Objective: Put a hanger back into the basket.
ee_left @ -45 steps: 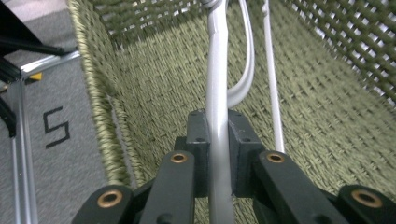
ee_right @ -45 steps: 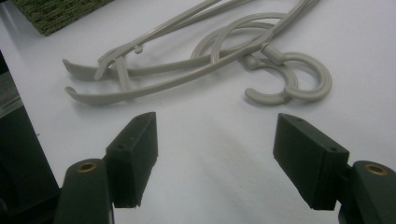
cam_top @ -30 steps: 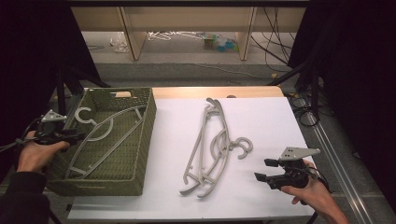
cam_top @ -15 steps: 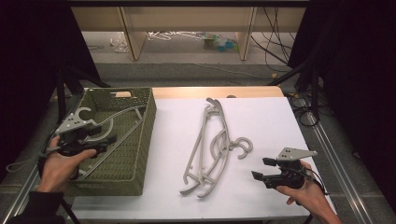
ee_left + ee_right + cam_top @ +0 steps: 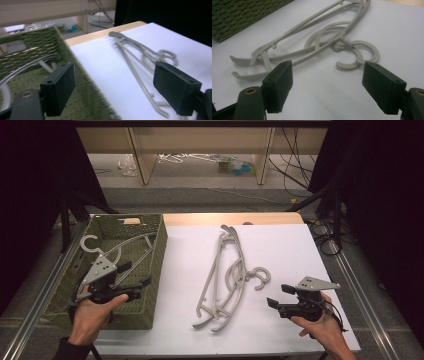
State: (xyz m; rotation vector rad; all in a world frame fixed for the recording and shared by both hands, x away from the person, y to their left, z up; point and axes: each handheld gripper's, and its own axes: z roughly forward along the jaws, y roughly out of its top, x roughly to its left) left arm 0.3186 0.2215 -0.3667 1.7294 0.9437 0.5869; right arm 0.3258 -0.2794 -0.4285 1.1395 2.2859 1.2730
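Note:
A green woven basket [image 5: 156,251] stands at the table's left with one grey hanger [image 5: 107,251] lying in it. Two or three more grey hangers [image 5: 225,275] lie stacked in the middle of the white sheet, hooks toward the right. My left gripper [image 5: 141,288] hovers over the basket's near right part, pointing at the stack. Its jaws have just been opening and hold nothing. In the left gripper view the gripper [image 5: 115,90] frames the basket wall [image 5: 37,42] and the hangers [image 5: 140,55]. My right gripper [image 5: 278,296] is open and has just widened, empty, a short way from the hooks [image 5: 357,53].
The white sheet [image 5: 295,250] has bare room to the right of the stack and along the front. A wooden table edge [image 5: 200,218] runs along the back. Metal rails flank the table, cables [image 5: 325,235] hang at the right, and shelf legs and clutter stand on the floor beyond.
My left hand has moved right, from outside the basket's left side to over its near right part, and its jaws stand wider. The right hand has hardly moved.

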